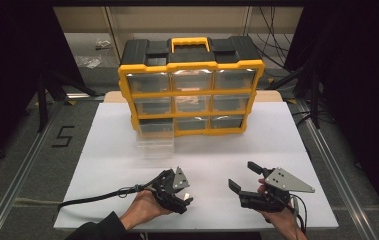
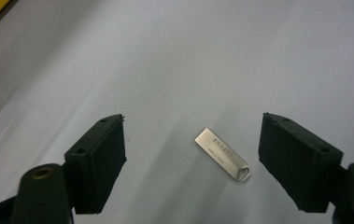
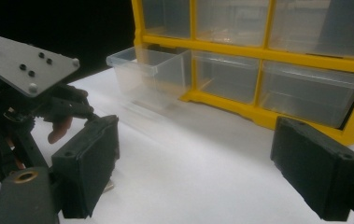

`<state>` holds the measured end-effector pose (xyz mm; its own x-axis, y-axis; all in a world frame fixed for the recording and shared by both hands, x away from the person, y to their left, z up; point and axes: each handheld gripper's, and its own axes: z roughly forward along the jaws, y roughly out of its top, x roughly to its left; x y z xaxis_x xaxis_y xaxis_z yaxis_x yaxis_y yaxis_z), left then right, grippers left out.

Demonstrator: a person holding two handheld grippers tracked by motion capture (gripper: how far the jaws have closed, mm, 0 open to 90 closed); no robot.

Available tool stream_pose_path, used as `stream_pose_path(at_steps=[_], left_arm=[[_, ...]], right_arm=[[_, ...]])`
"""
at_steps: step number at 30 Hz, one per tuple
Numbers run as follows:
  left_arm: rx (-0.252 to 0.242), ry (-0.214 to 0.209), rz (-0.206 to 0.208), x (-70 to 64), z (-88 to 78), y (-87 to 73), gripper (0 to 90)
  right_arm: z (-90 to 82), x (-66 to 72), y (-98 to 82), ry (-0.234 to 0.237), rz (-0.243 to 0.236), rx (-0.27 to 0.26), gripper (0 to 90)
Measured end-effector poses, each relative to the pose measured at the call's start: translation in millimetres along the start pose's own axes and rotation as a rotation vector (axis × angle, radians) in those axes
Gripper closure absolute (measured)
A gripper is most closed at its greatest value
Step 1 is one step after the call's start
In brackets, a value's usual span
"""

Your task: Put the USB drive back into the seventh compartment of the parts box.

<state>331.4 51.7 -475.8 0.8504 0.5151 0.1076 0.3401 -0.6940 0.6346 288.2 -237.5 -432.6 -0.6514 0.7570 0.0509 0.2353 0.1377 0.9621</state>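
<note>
Left tool (image 2: 191, 158): jaws standing wide, straddling the USB stick (image 2: 222, 153) without touching.
USB stick: lying flat on tabletop (image 2: 212, 56).
Right tool (image 3: 195, 168): gaping wide, holding nothing.

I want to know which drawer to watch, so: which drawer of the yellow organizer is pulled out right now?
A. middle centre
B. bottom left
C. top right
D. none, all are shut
B: in the high view the clear bottom-left drawer juts forward from the yellow organizer over the white table, while the other drawers sit flush.
</note>
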Motion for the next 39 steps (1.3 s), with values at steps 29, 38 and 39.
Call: stream_pose_path(at_steps=[29, 38, 39], left_arm=[[0.067, -0.067, 0.061, -0.5, 12.2, -6.7, 58.1], [0.084, -0.108, 0.054, 2.5, 11.5, -6.9, 71.8], [0.085, -0.110, 0.054, 2.5, 11.5, -7.0, 72.8]], right_arm=[[-0.4, 0.0, 0.2, 0.001, -0.001, -0.002, 16.5], [-0.3, 0.0, 0.1, 0.002, -0.002, -0.001, 16.5], [-0.3, 0.1, 0.1, 0.002, -0.003, -0.002, 16.5]])
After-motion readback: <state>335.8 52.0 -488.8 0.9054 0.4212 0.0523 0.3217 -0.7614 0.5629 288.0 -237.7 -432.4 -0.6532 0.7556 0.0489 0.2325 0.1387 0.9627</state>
